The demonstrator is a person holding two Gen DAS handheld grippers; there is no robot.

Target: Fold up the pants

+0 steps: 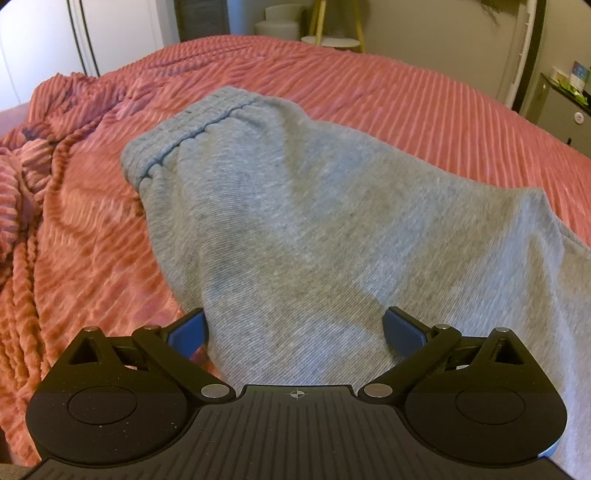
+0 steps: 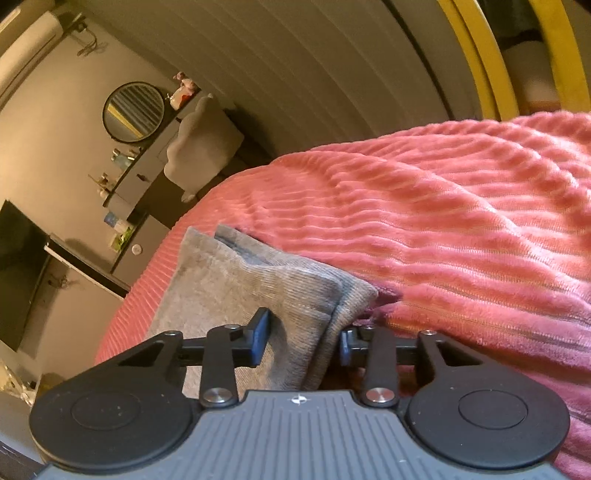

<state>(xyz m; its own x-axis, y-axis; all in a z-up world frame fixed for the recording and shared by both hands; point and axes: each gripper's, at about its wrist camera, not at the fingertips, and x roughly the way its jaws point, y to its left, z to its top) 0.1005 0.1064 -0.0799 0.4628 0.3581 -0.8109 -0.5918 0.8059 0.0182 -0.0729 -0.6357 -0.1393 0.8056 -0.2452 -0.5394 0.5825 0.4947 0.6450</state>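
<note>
Jaws: left gripper (image 1: 295, 332) wide, sweatpants (image 1: 295, 221) between; right gripper (image 2: 304, 341) narrow, apparently pinching cuffs (image 2: 295, 295). Risk: layers slipping at 12 o'clock on bedspread (image 2: 461, 221).

A: What covers the bed?
B: A ribbed coral blanket (image 1: 406, 96), bunched at 1 side.
A: And beyond?
B: Grey walls, a round mirror (image 2: 133, 111), a dark TV screen (image 2: 18, 273), yellow stool legs (image 1: 356, 26).

Both wrist cameras look down close over grey pants (image 1: 295, 221) on the pink bedspread (image 2: 461, 221).
</note>
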